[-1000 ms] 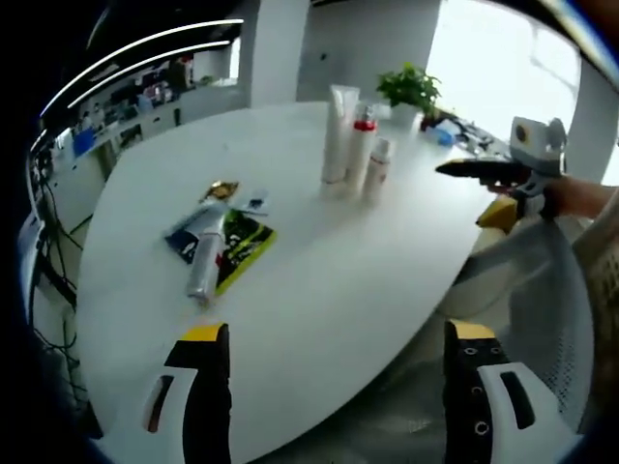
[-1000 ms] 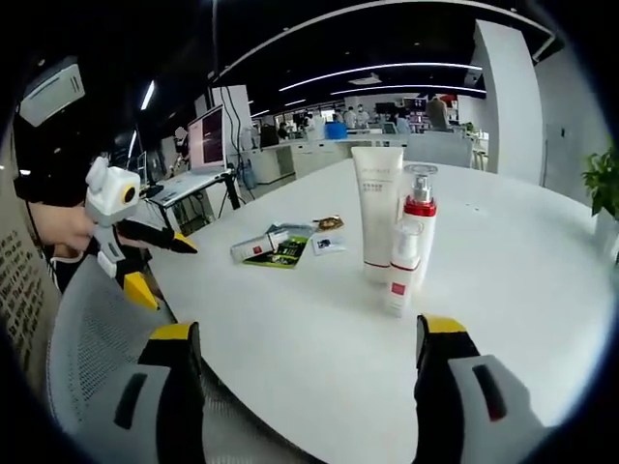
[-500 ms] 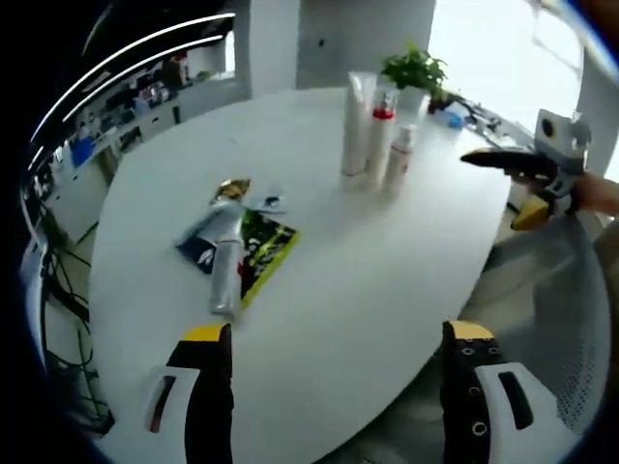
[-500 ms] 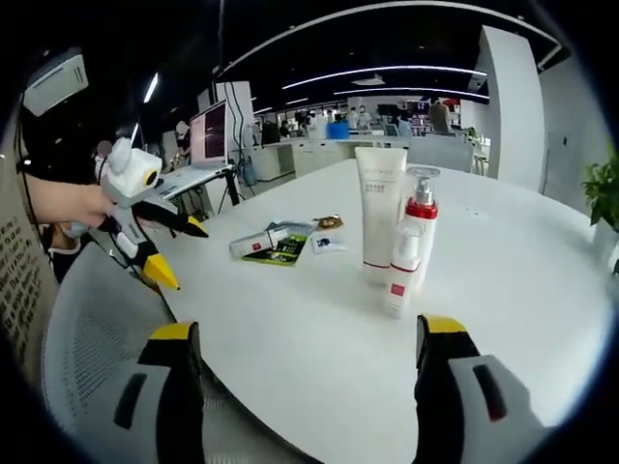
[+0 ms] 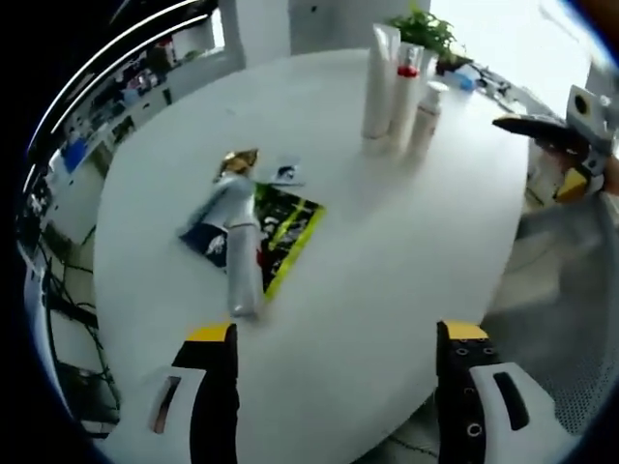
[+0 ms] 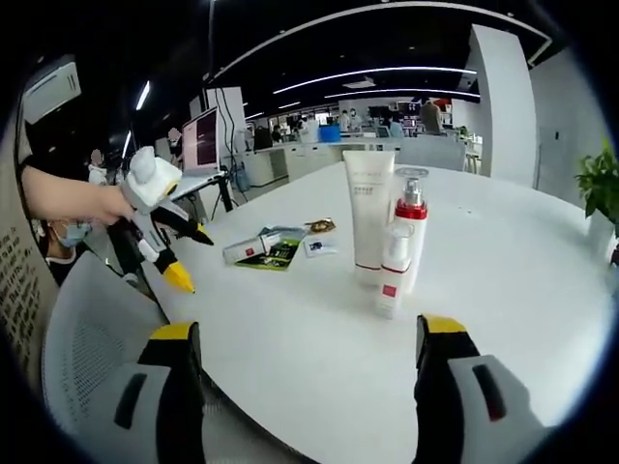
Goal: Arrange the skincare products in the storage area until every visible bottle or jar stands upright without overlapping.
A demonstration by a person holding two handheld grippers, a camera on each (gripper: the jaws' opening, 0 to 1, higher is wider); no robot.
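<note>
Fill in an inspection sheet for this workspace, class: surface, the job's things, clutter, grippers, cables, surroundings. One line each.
Surface: round white table, mostly bare.
Job's things: tall white squeeze tube, clear pump bottle with red collar and small white bottle with red label stand upright close together; a silver-white tube lies flat across the green-and-black leaflet.
Clutter: gold foil sachet and a small card beside the leaflet.
Grippers: left gripper open, empty, above the table edge near the lying tube; right gripper open, empty, facing the upright trio.
Cables: dark cables on the floor left of the table.
Surroundings: potted green plant, grey mesh chair, open-plan office.
</note>
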